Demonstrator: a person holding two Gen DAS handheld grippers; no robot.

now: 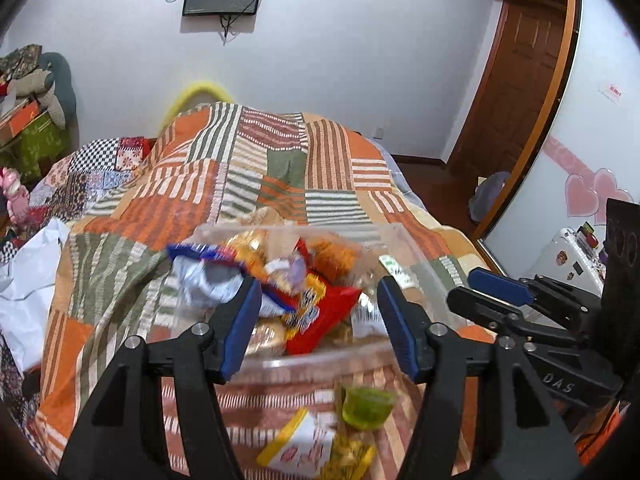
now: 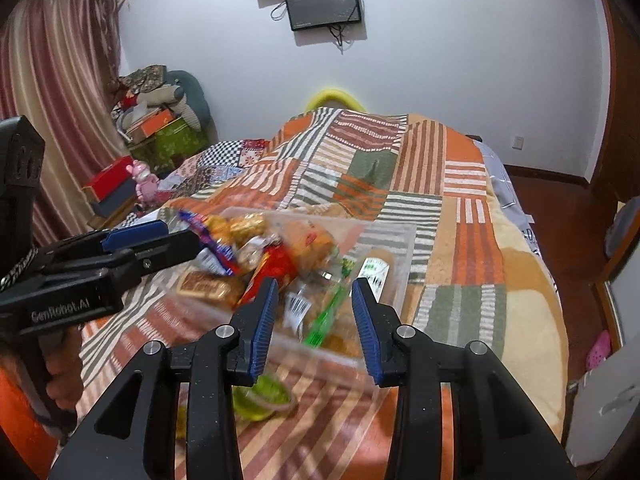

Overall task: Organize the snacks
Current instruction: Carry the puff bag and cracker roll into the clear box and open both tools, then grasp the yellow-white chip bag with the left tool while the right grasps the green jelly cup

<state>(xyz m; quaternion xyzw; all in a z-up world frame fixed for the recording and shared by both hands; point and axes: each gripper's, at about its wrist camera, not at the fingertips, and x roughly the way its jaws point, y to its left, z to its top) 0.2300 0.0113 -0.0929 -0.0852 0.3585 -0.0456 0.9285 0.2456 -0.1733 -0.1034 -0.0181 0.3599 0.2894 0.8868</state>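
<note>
Clear plastic bin of snack packets sits on the patchwork bed. Left tool and right tool both hang spread above it, pinching nothing. A green jelly cup lies just outside.

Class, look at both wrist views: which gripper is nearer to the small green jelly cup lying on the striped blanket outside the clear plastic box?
Left, narrowly. The small green jelly cup lies just below the left gripper, towards its right finger; under the right gripper it lies beyond the left finger.

patchwork quilt, wall screen, curtain
</note>
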